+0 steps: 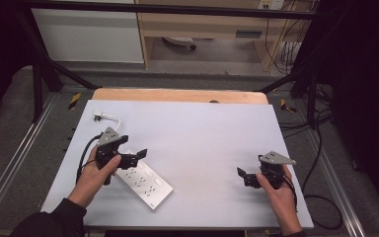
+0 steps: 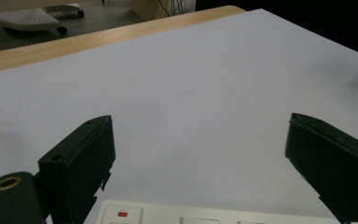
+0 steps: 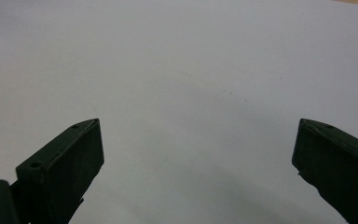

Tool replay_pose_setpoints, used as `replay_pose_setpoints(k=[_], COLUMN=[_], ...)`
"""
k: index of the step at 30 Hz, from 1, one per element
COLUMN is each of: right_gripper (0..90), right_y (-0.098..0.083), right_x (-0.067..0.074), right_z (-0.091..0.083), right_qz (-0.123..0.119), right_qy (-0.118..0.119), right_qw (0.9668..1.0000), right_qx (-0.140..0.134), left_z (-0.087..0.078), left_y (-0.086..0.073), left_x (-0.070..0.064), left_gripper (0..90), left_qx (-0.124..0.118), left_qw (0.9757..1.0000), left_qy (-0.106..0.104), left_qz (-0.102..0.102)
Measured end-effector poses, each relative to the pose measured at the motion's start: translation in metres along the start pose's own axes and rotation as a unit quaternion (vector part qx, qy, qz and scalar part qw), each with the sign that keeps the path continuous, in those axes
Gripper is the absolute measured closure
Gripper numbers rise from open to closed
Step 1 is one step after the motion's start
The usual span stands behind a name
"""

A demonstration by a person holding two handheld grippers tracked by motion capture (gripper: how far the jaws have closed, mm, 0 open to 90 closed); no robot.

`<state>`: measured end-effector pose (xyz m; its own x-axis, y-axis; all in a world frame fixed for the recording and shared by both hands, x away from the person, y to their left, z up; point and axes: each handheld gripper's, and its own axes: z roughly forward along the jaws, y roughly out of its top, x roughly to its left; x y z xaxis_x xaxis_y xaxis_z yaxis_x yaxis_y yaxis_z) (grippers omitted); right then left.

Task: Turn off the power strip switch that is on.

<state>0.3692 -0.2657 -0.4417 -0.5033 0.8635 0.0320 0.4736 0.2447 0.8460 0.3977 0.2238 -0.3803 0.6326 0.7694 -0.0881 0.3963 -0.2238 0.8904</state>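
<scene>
A flat white rectangular plastic power strip lies slantwise on the pale grey tabletop, at about eight o'clock from the tabletop's middle, its long axis running from ten o'clock down to four o'clock. Its thin white cord curls away toward eleven o'clock and ends in a small white plug near the far left corner.

The left tongs hover just over the strip's upper end, released, their two black jaws spread wide with nothing between them. In the left gripper view the strip's top face shows low between the jaws, with a small red switch mark near the left jaw; whether the jaws touch the strip cannot be told.

The right tongs sit well apart at four o'clock from the middle, pointing left, also released and wide, over bare tabletop.

Between the two tongs nothing stands in the way. Beyond the twelve o'clock edge a strip of light wood borders the tabletop.
</scene>
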Motion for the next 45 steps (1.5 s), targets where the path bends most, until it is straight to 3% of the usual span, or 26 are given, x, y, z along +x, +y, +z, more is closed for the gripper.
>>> replay_pose_setpoints(k=[26, 45], right_gripper=[2.5, 2.4], right_y=[0.0, 0.0], right_x=[0.001, 0.0], right_z=[0.001, 0.001], right_qz=[0.002, 0.002], right_qy=[0.002, 0.0], right_qw=[1.0, 1.0], right_qx=[0.002, 0.005], left_z=[-0.054, -0.095], left_y=[0.003, -0.012], left_x=[0.023, 0.037], left_gripper=[5.7, 5.9], left_qx=[-0.055, -0.08], left_qw=[0.9979, 0.9946], left_qy=[0.024, 0.027], left_qz=[-0.025, -0.061])
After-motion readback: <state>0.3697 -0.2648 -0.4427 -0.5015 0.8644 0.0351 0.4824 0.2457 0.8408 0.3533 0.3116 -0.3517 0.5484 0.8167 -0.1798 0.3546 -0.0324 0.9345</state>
